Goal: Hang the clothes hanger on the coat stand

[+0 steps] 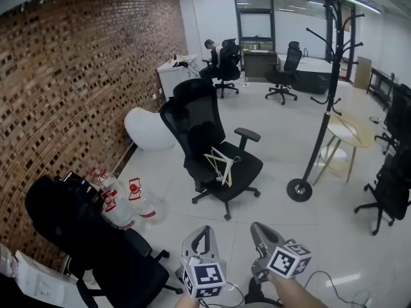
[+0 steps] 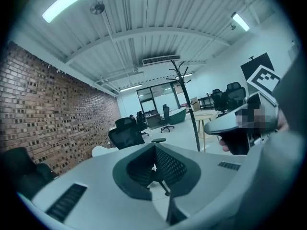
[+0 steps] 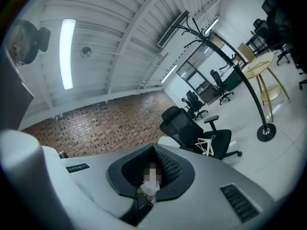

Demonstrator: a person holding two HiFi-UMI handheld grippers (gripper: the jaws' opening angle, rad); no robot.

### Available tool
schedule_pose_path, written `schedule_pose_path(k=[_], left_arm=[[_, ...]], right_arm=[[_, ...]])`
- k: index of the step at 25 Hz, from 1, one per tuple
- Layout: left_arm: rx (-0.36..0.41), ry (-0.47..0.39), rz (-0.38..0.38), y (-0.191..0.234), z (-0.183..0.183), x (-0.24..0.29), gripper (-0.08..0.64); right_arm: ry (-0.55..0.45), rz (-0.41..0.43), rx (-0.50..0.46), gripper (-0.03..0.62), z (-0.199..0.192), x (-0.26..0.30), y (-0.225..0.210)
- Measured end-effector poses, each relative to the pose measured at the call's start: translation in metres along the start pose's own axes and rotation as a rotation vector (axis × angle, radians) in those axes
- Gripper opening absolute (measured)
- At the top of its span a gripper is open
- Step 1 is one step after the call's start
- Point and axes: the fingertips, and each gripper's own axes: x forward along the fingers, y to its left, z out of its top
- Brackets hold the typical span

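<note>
The clothes hanger (image 1: 221,163) lies on the seat of a black office chair (image 1: 192,108) in the middle of the room, its pale triangular frame propped partly against the backrest. It is well apart from the dark coat stand (image 1: 331,88), which rises off to the right with its curved pegs high up. The left gripper (image 1: 203,231) and right gripper (image 1: 255,226) hover low in the head view, far short of the chair. Each has its jaws drawn together on nothing, so they must part before any grasp. The hanger looks light and rigid, probably wood or hard plastic with a thin hook at the top, so weight should be no trouble. Its smooth, narrow bars could twist or slip between the pads, though. The neck just under the hook, or a sloping shoulder close to it, seems the best hold, since it leaves the hook free for a peg. A grip far out on the bottom bar would likely let the frame swing.
</note>
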Motion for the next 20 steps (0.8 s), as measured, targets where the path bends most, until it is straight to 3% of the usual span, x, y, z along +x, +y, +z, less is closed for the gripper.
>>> schedule_pose_path(k=[3,9,16,20], left_arm=[[-0.009,0.02,0.03,0.005,0.02,0.066,0.018],[-0.03,0.034,0.029,-0.025,0.049,0.175,0.052],[-0.016,0.111,-0.023,-0.007,0.049,0.279,0.041],[0.003,0.088,-0.034,0.027,0.05,0.351,0.018]], right_arm=[[0.023,0.023,0.027,0.01,0.03,0.059,-0.046],[0.053,0.03,0.008,0.011,0.077,0.13,-0.135],[0.088,0.009,0.015,0.012,0.097,0.223,-0.184],[0.068,-0.027,-0.006,0.012,0.112,0.289,-0.205]])
